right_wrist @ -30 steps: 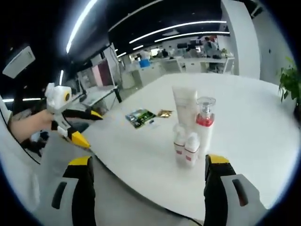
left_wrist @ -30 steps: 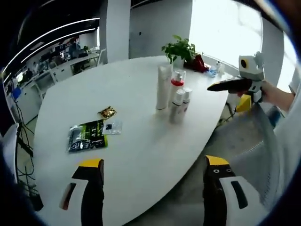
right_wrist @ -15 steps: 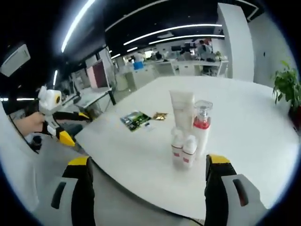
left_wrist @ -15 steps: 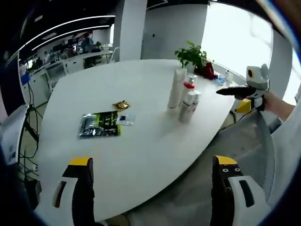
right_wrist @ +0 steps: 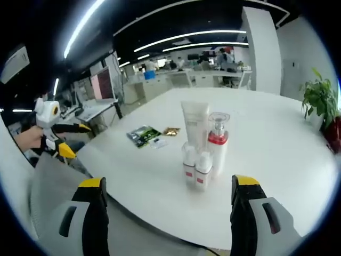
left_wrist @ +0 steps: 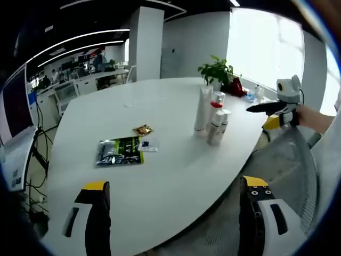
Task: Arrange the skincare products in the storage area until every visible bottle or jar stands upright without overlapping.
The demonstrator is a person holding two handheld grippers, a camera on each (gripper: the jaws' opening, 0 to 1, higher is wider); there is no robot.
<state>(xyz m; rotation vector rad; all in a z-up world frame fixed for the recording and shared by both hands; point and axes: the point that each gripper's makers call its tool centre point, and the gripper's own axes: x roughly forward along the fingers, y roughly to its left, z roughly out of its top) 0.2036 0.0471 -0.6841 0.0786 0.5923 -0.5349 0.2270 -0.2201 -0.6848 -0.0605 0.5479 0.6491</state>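
skincare products stood clustered on the white table (right_wrist: 277, 160), ahead of the right hand-held gripper (right_wrist: 169, 218) and just between the lines of its jaws in the right gripper view: a tall white tube (right_wrist: 194, 124) standing on its cap, a pump bottle (right_wrist: 217, 143) with a red band and clear top touching its right side, and two small white bottles (right_wrist: 195, 168) with red labels just in front, side by side and touching. all four were upright. right hand-held gripper was held wide, empty, off the near table edge.

left hand-held gripper (left_wrist: 173, 221) was also wide and empty, hanging over the near edge of the table (left_wrist: 176, 176). ahead of its left jaw lay a flat dark green packet (left_wrist: 119, 151), with a small clear sachet (left_wrist: 147, 145) touching its far right corner and a small gold wrapper (left_wrist: 143, 129) just beyond. same cluster, tall white tube (left_wrist: 201, 109), pump bottle (left_wrist: 217, 105) and small white bottles (left_wrist: 218, 127), stood farther off and to the right, well apart from the packet. potted plant (left_wrist: 216, 69) sat near the far table edge beyond the cluster.

each hand-held gripper appeared at the side of the other's view, held in a hand off the table edge.
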